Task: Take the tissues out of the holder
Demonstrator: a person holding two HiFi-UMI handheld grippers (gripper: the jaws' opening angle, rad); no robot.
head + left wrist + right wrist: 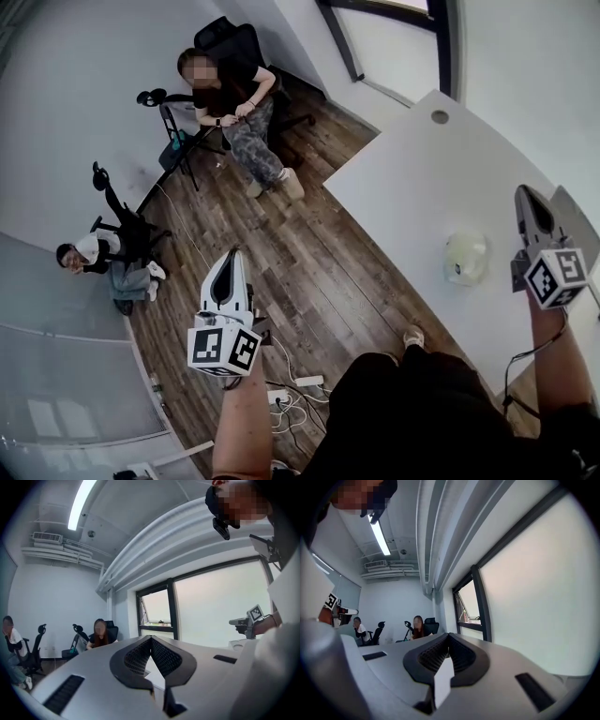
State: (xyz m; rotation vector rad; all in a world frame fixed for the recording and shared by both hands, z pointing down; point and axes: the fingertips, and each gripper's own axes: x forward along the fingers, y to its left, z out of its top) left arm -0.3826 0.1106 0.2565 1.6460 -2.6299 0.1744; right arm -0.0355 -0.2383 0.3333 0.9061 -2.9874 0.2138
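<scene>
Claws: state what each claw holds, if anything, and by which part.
Nothing is held. Left claw and right claw are both shut and empty; the holder stands alone on the table.

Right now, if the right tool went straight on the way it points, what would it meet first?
Nothing near, it seems: the shut right tool aims across the room, toward the far window frame. The tissue holder lies off its line. Depth is unclear.
</scene>
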